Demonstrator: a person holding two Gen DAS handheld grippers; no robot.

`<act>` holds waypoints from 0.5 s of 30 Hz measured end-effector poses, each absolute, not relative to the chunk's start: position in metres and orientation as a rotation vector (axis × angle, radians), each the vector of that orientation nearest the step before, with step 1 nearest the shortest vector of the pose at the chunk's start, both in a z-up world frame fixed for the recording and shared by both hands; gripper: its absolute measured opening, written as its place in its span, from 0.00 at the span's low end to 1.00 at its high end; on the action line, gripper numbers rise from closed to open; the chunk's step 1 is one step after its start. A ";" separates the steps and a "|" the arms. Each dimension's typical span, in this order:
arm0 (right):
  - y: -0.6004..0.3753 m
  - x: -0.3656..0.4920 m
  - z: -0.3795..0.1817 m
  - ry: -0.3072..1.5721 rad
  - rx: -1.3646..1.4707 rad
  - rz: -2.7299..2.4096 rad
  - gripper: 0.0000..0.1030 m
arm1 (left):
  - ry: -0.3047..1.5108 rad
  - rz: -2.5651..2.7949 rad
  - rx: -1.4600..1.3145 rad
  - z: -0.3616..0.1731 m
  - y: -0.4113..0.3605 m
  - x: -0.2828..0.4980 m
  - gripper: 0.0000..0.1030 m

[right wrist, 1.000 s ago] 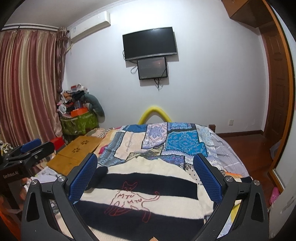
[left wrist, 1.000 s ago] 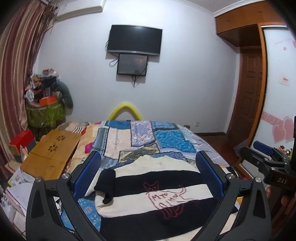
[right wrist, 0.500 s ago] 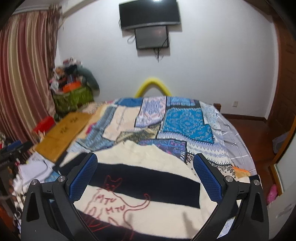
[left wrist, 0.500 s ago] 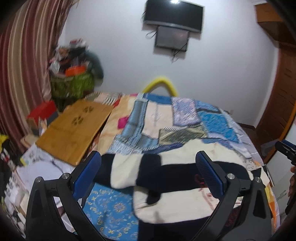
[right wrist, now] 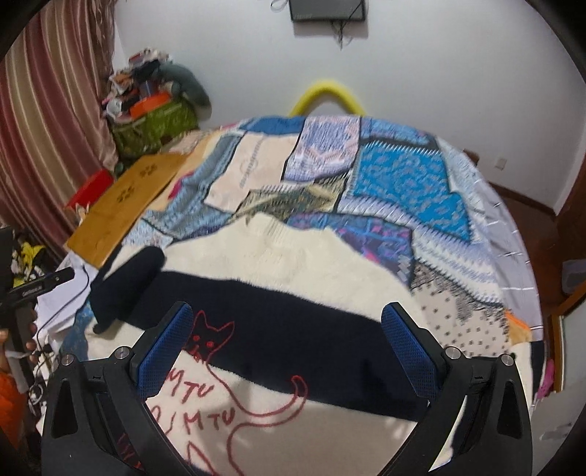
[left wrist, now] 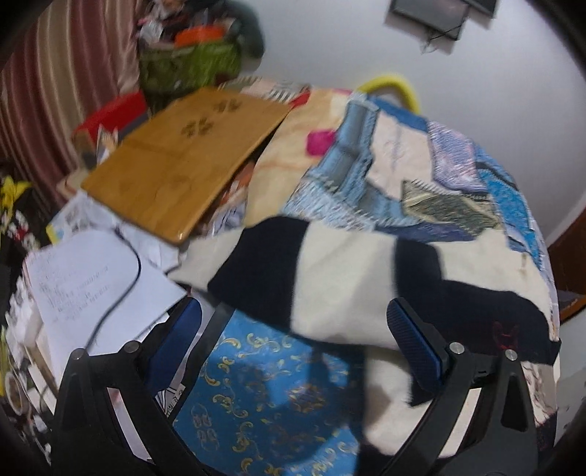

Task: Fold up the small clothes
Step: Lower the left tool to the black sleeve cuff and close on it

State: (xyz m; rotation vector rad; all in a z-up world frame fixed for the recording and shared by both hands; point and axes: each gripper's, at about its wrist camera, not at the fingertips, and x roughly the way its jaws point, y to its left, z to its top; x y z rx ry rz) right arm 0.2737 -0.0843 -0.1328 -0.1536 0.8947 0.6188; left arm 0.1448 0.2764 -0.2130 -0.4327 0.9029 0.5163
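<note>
Sweater lies mostly flat on the quilt — one sleeve at nine o'clock crosses over. Left gripper and right gripper both gape, empty; folding barely begun.

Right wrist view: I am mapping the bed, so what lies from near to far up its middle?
Cream and black striped sweater with red cat outline → blue patchwork bedspread → yellow foam arch → black wall-mounted screen.
</note>
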 end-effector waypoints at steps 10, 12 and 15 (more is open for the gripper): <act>-0.051 0.294 -0.171 0.999 -0.232 0.696 0.98 | 1.019 0.527 -0.637 -0.266 0.322 0.158 0.76; -0.045 0.296 -0.178 1.014 -0.245 0.711 0.98 | 1.029 0.521 -0.662 -0.272 0.324 0.163 0.73; -0.036 0.297 -0.188 1.043 -0.253 0.734 0.98 | 1.058 0.494 -0.691 -0.282 0.326 0.171 0.60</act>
